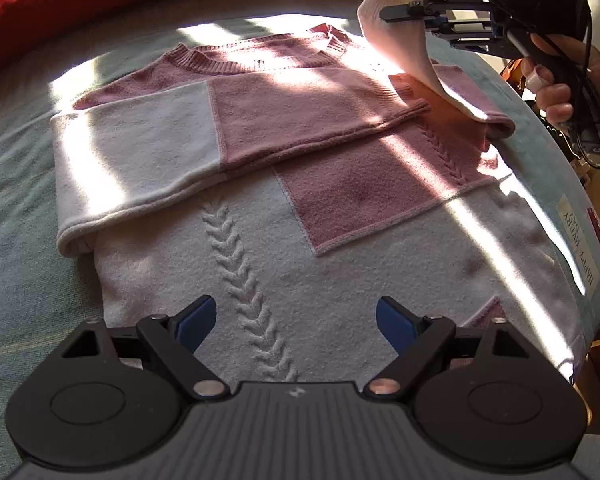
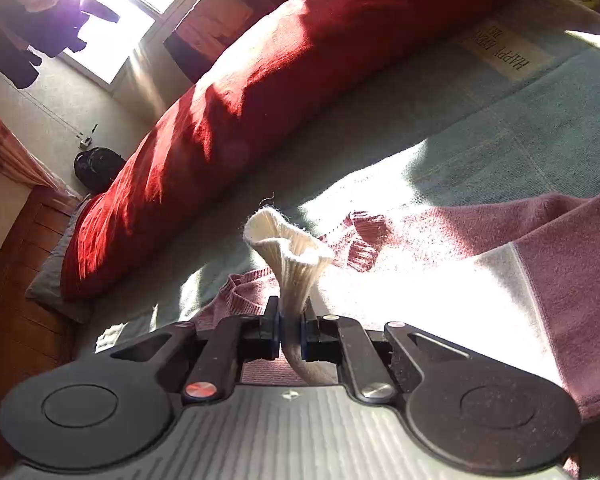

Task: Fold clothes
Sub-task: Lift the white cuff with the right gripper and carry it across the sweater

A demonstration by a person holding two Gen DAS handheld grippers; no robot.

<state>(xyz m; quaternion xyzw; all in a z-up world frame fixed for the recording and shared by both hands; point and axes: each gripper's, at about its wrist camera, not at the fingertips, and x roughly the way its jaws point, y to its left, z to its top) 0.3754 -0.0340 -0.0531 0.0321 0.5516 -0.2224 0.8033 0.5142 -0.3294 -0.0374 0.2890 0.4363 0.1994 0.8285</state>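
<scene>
Left gripper (image 1: 296, 324) spread wide, hovering over sweater (image 1: 260, 200) hem on bed (image 1: 16, 264). Ahead, one sleeve (image 1: 148, 148) folded across chest. Farther right, right gripper (image 2: 290, 326) pinched on cream cuff (image 2: 288, 248), lifted. Risk: thin grip slipping, cuff dropping crooked, fold dragged askew.

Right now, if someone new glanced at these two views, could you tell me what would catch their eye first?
Probably the pink and white sweater spread on the teal blanket, one sleeve already folded across its chest. Next, the right gripper shut on the other sleeve's white cuff, lifted over the sweater's far right. The left gripper hangs open above the hem, and a red duvet runs behind.
</scene>
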